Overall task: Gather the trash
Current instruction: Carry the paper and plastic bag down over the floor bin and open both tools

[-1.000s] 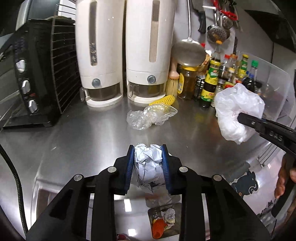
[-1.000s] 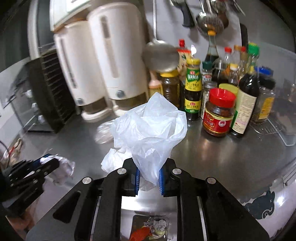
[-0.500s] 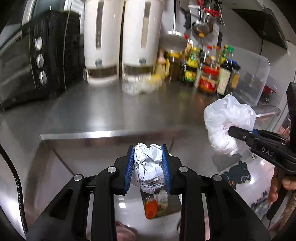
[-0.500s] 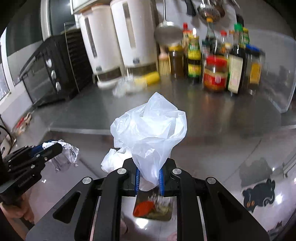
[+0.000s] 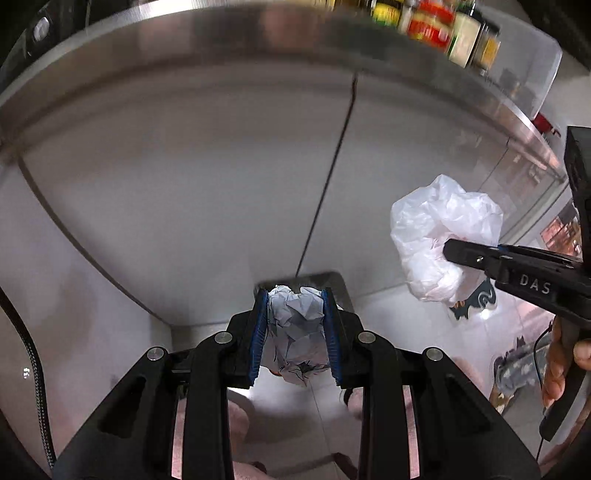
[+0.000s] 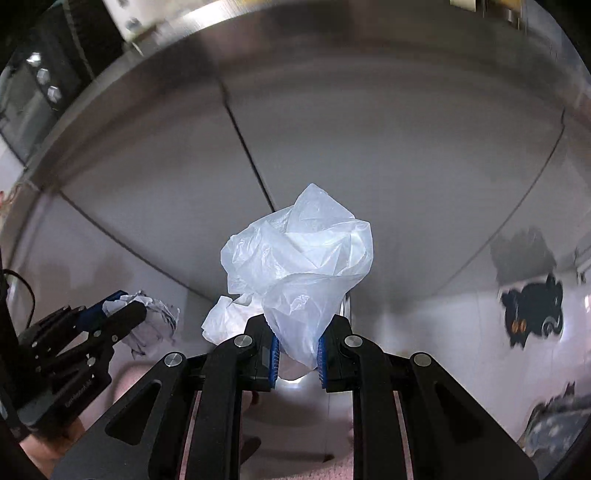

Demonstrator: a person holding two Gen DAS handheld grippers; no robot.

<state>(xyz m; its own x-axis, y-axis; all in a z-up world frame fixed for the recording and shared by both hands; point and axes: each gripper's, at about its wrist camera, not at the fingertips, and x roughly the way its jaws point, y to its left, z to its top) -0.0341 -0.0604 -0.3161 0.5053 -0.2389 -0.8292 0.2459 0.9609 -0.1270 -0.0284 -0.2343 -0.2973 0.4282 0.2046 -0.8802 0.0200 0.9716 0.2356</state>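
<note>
My left gripper [image 5: 295,328] is shut on a crumpled white paper ball [image 5: 297,332], held low in front of the steel cabinet doors [image 5: 207,192]. It also shows at the left of the right wrist view [image 6: 122,314], with the paper ball [image 6: 155,321] in it. My right gripper [image 6: 296,352] is shut on a crumpled white plastic bag [image 6: 299,258]. In the left wrist view the bag [image 5: 443,240] hangs at the right in the right gripper [image 5: 454,253]. A steel rim, maybe a bin [image 5: 340,284], shows just behind the paper ball; its inside is hidden.
The steel counter edge [image 5: 258,14] curves across the top, with blurred sauce bottles [image 5: 443,29] on it. A black oven [image 6: 33,81] stands at upper left. A black cat sticker [image 6: 532,314] marks the pale floor at right. A patterned slipper [image 5: 513,373] lies on the floor.
Both grippers have dropped from counter height to below the counter edge, in front of the cabinet doors, each still holding its trash. The counter and bottles have slid up out of view.
</note>
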